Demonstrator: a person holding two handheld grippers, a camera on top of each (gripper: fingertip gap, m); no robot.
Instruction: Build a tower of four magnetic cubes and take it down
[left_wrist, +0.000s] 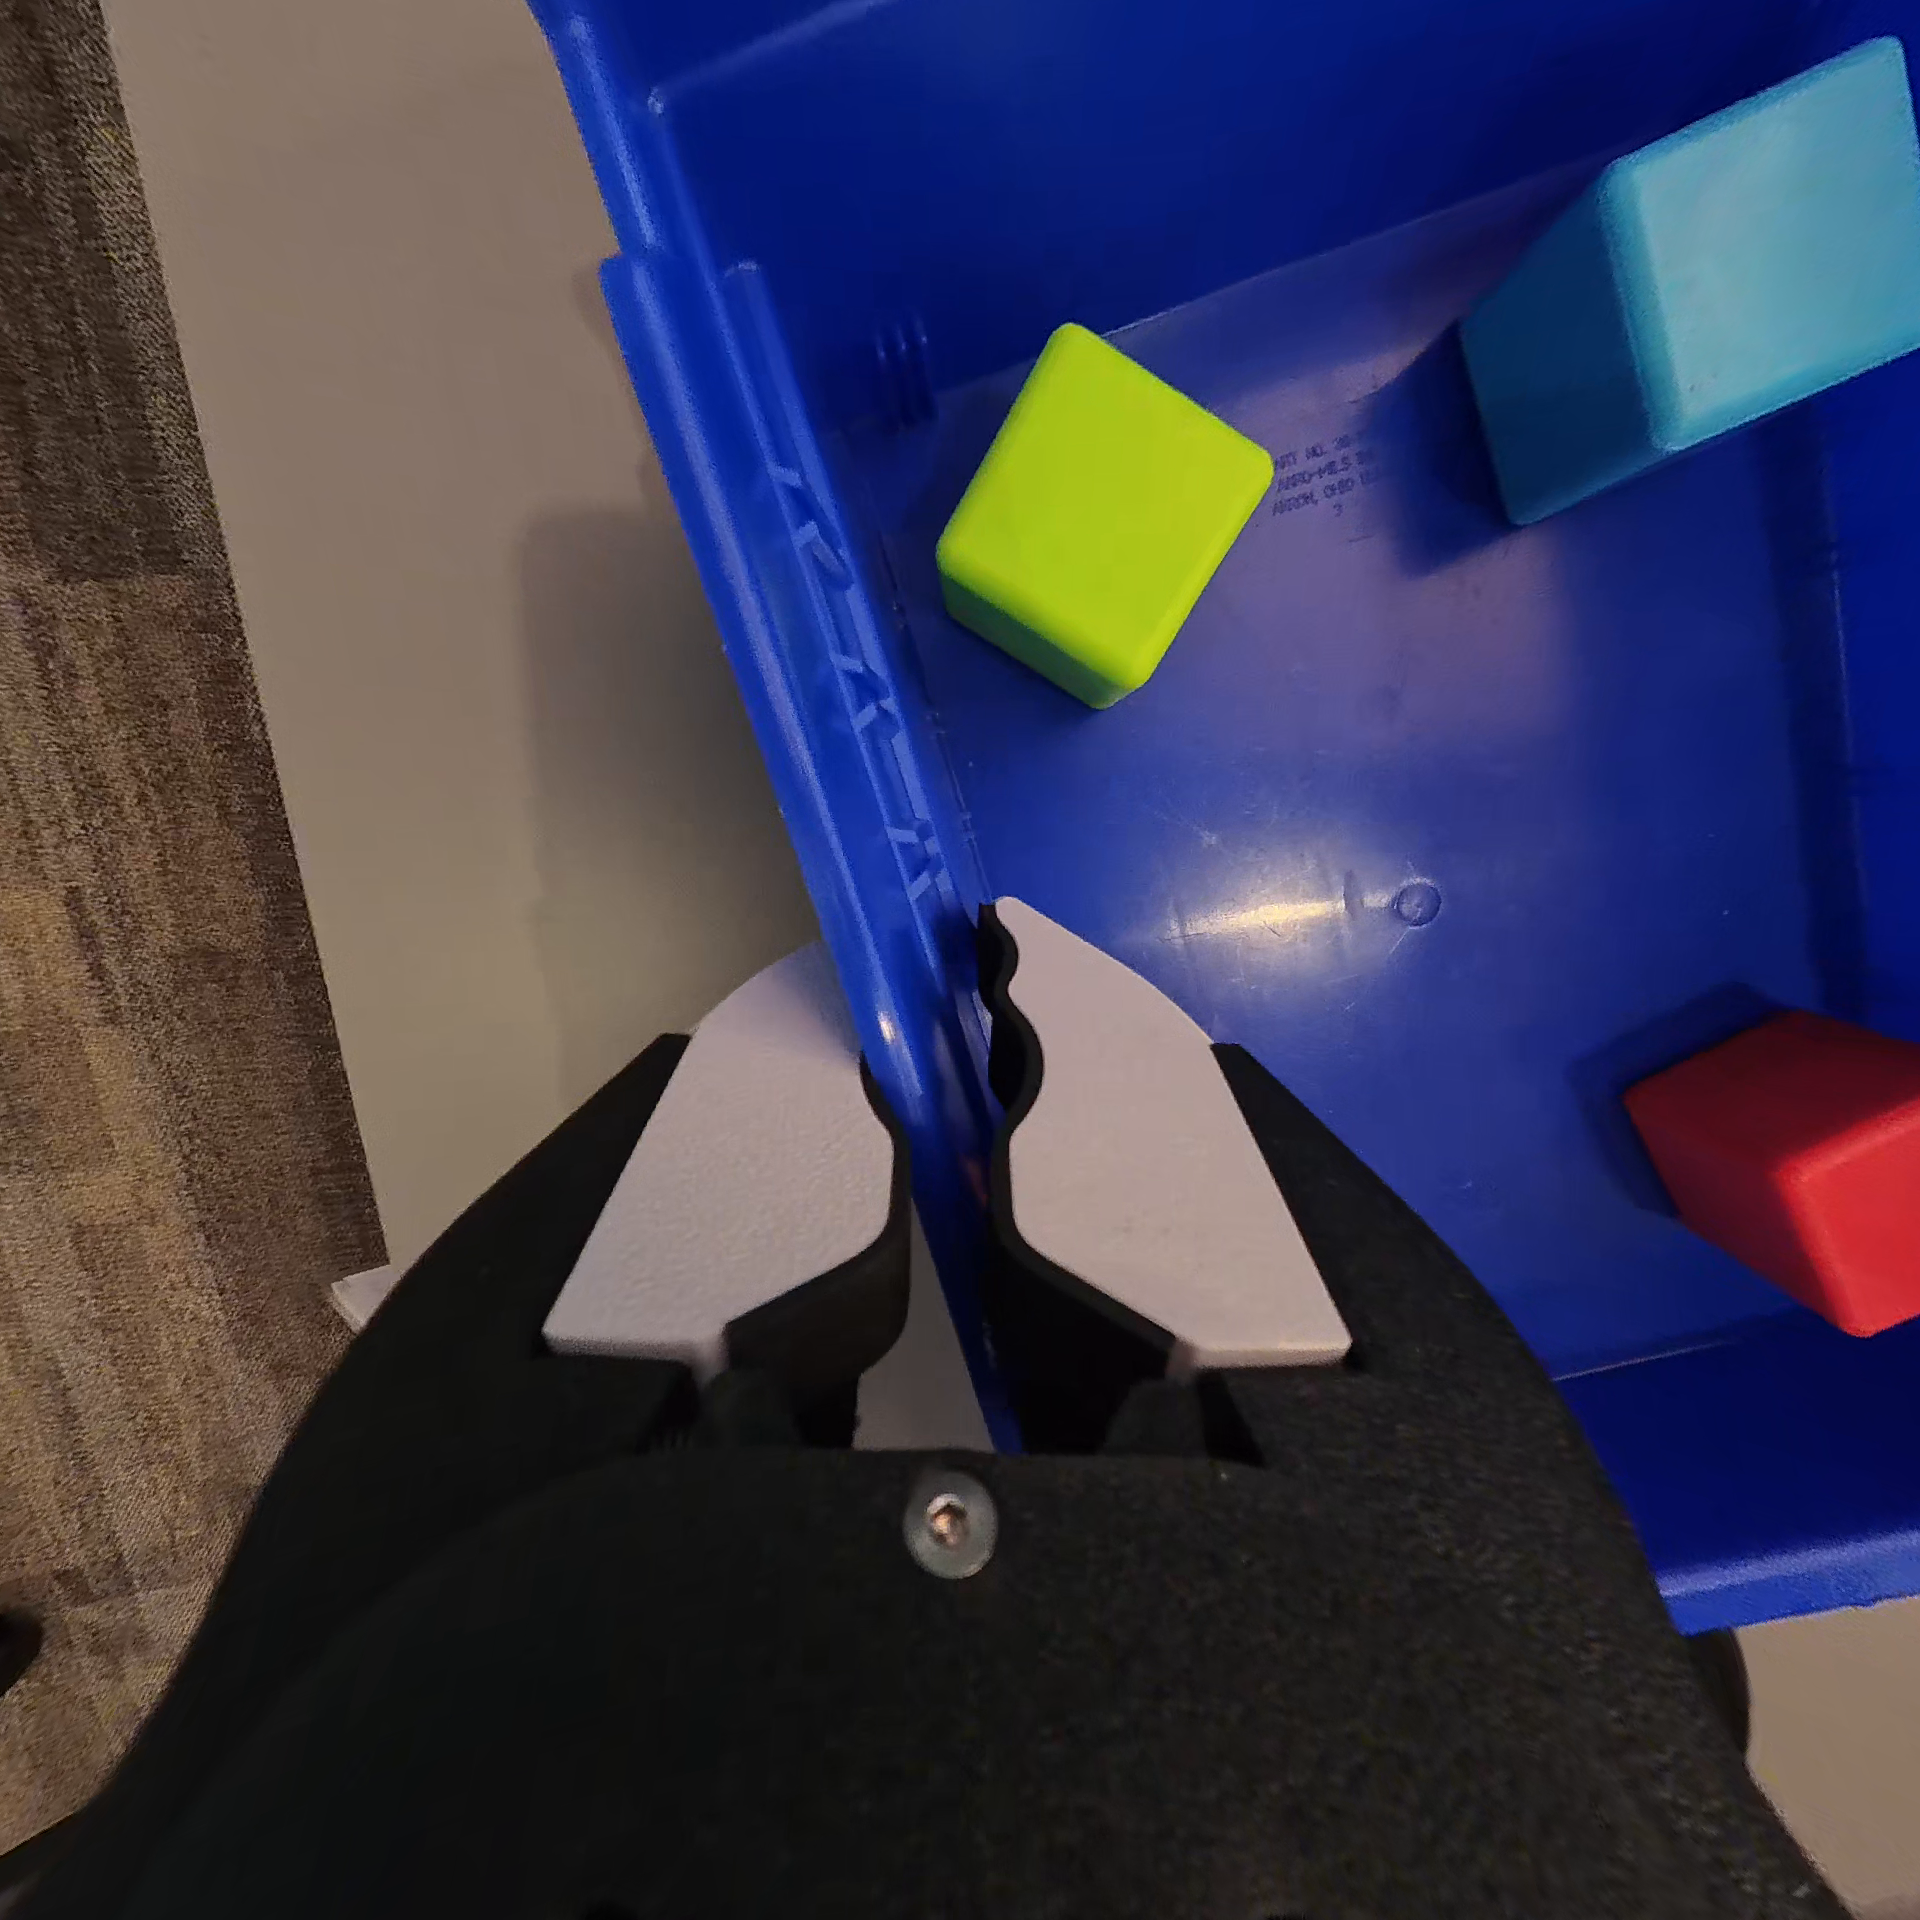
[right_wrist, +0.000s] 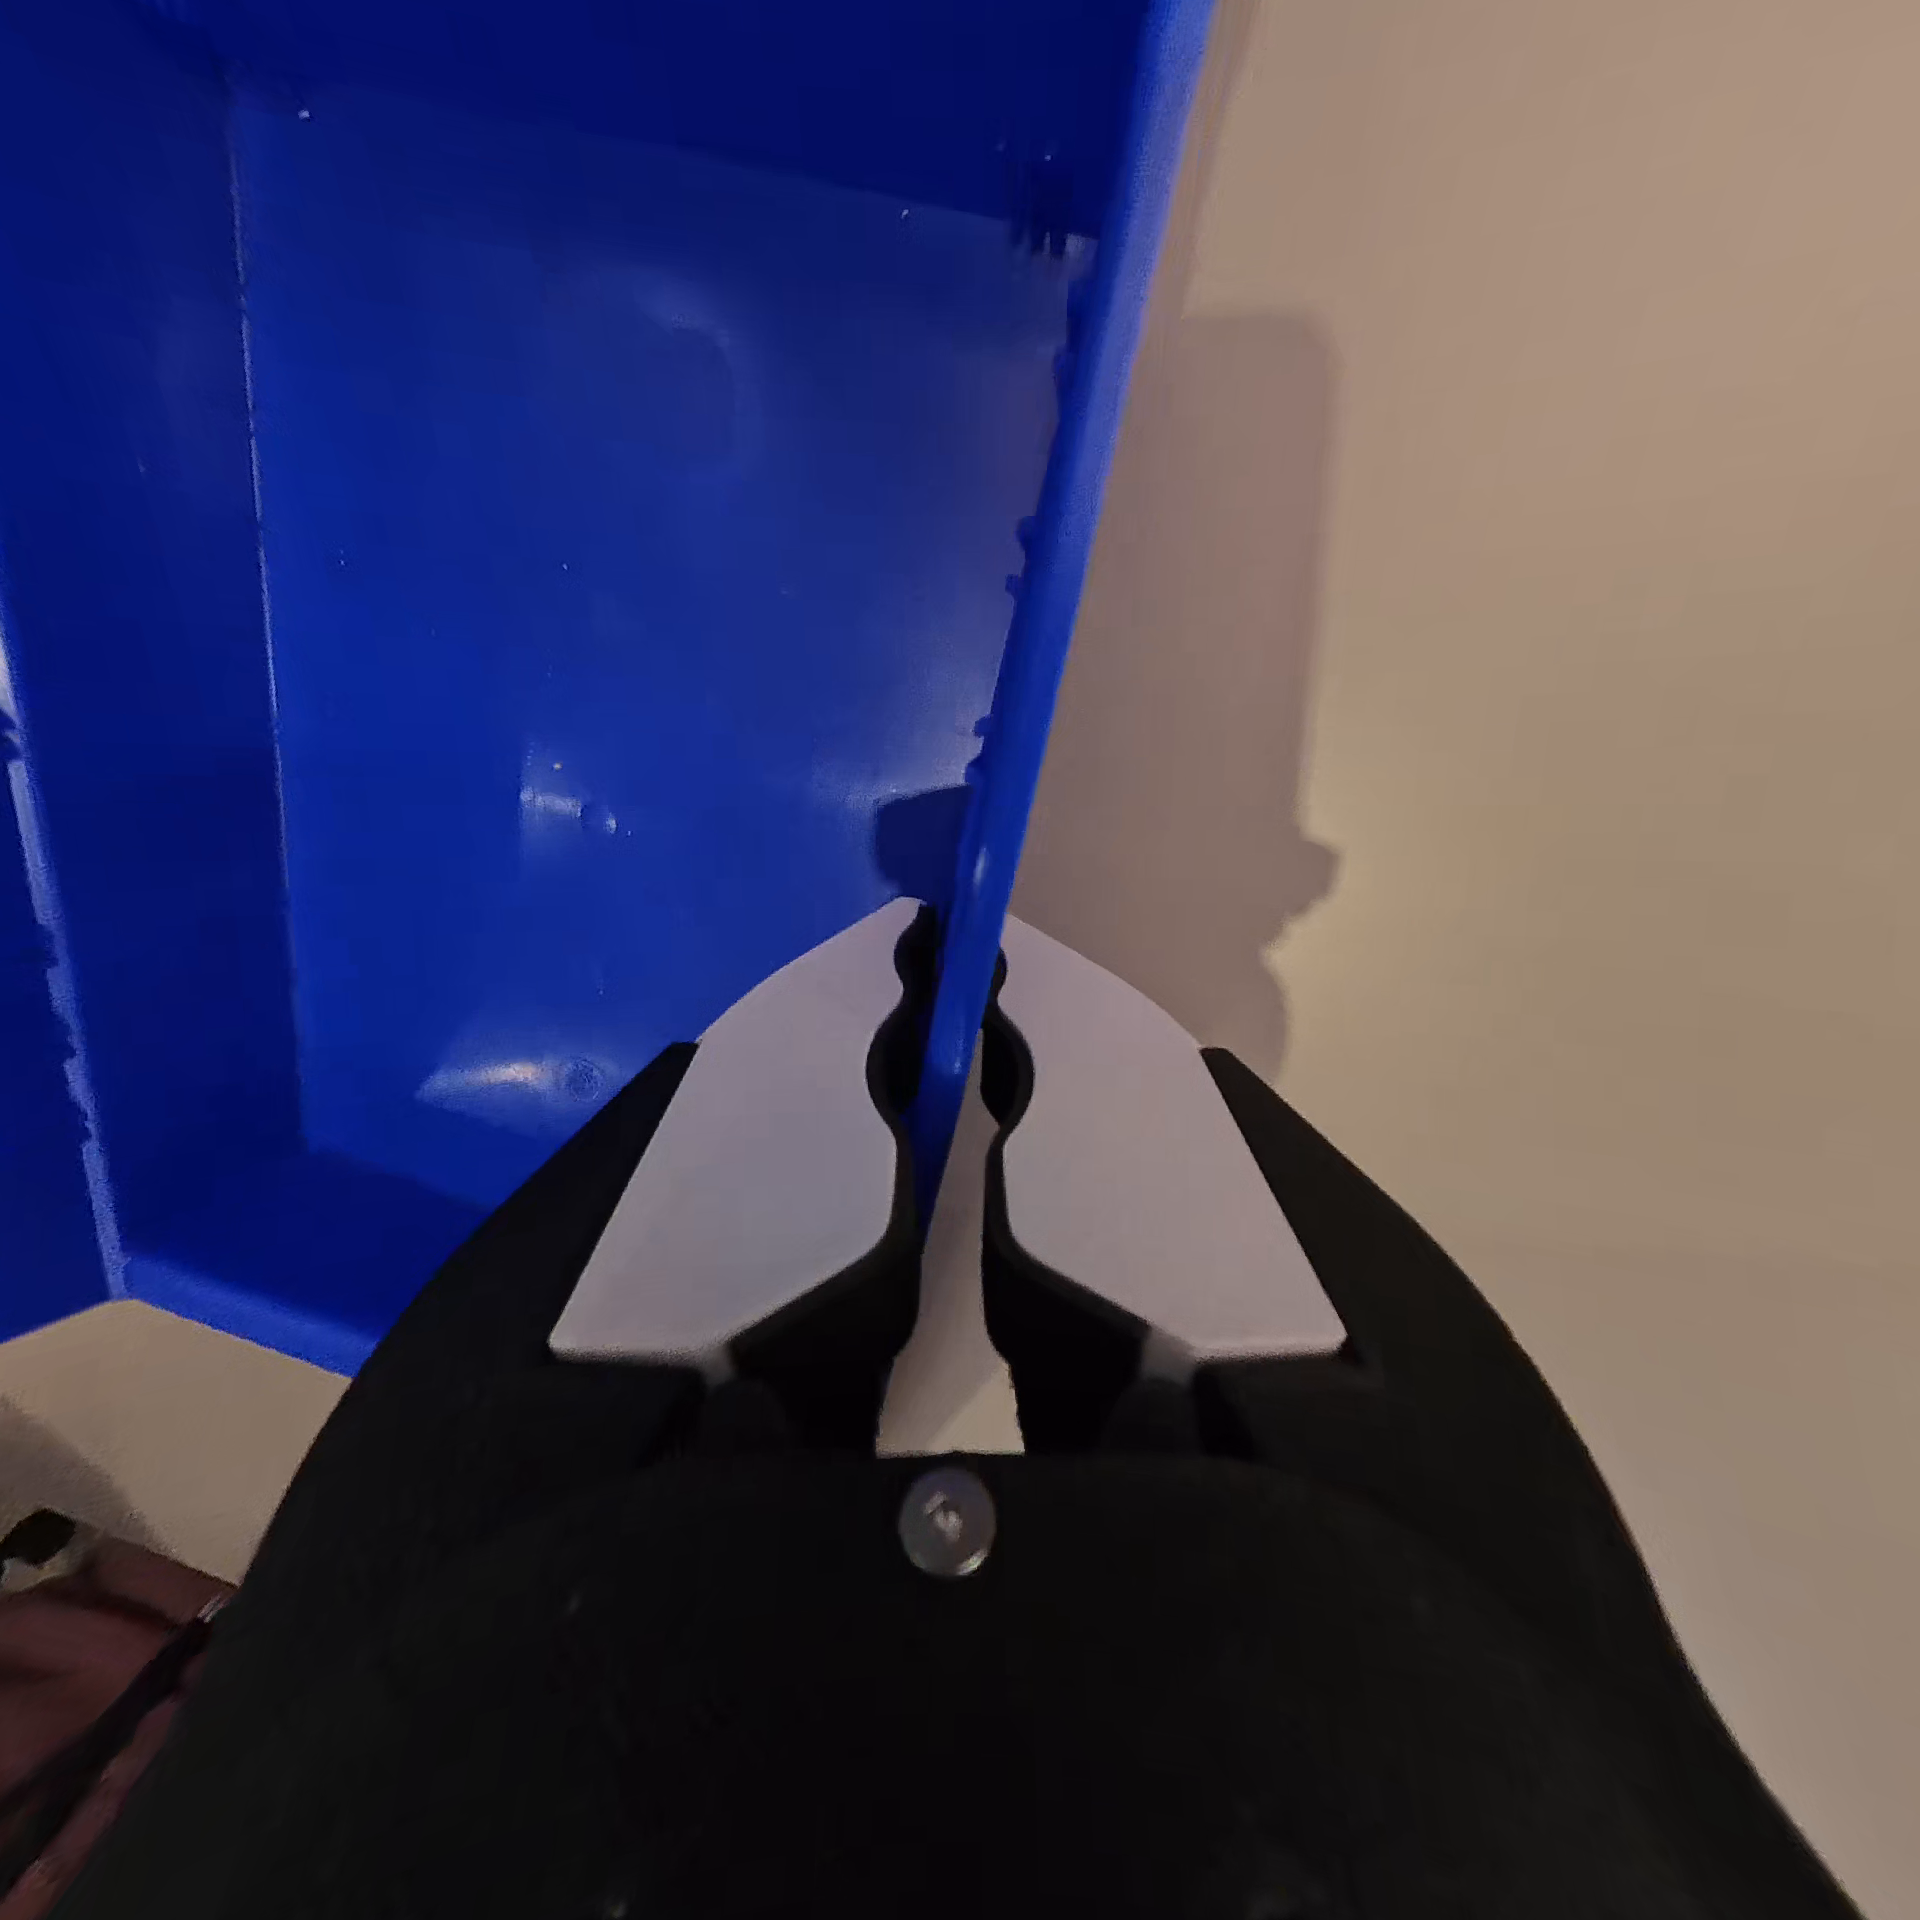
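Observation:
A blue plastic bin (left_wrist: 1351, 831) holds three cubes in the left wrist view: a lime green cube (left_wrist: 1101, 509) near its left wall, a light blue cube (left_wrist: 1704, 270) at the upper right, and a red cube (left_wrist: 1808, 1164) at the right edge. My left gripper (left_wrist: 935, 997) is shut on the bin's left wall, one finger outside and one inside. In the right wrist view my right gripper (right_wrist: 961, 935) is shut on the bin's right wall (right_wrist: 1081, 468). The bin floor (right_wrist: 582, 623) there shows no cubes.
The bin sits over a beige table (left_wrist: 416, 623), which also shows in the right wrist view (right_wrist: 1558, 727). The table's left edge meets grey-brown carpet (left_wrist: 104, 831). A person's hand or sleeve (right_wrist: 83, 1621) shows at the lower left of the right wrist view. One gripper's finger ends stand about 80 centimetres off the other's.

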